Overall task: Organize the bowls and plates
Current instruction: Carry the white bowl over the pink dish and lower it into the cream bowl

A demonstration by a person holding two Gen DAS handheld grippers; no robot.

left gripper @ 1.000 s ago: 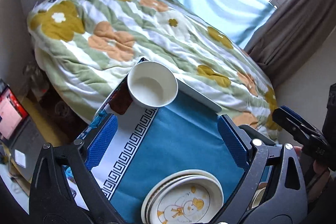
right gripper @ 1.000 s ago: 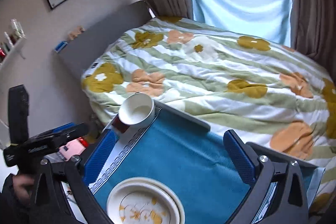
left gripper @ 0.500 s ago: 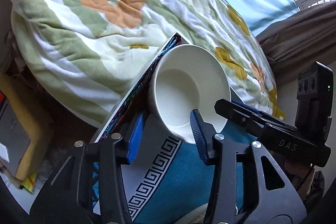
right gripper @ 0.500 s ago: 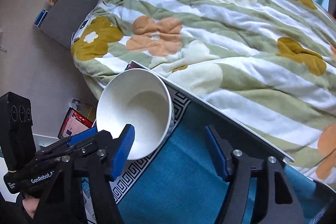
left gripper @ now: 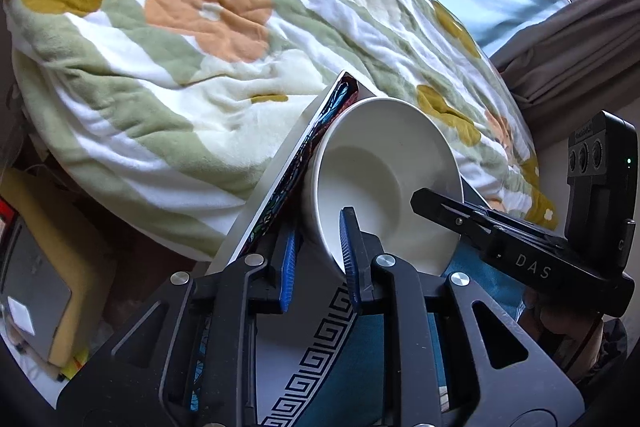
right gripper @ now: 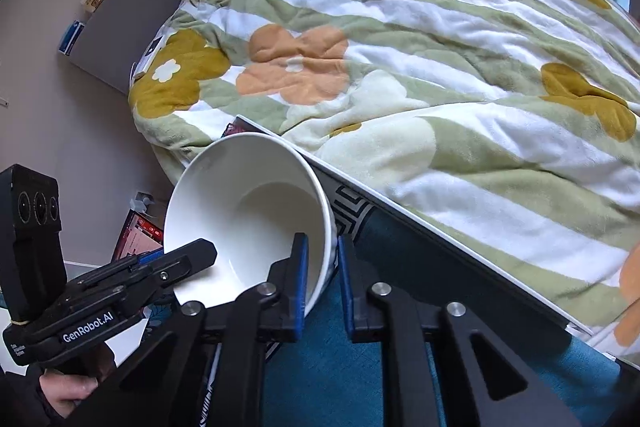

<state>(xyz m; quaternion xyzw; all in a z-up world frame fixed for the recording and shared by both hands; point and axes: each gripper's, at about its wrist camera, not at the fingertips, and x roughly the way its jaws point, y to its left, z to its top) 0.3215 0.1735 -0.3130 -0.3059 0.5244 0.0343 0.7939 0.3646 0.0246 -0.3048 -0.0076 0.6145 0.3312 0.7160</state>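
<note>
White bowl at far-left worktop corner, 11 o'clock, beside bed.
Left claw just closed, clamping near rim.
Right claw just closed on rim opposite.
Judgement: bowl gripped, not yet moved; organizing barely begun.

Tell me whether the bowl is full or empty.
Empty. Both views look into the bowl and show only its bare white inside; each gripper pinches its rim.
</note>
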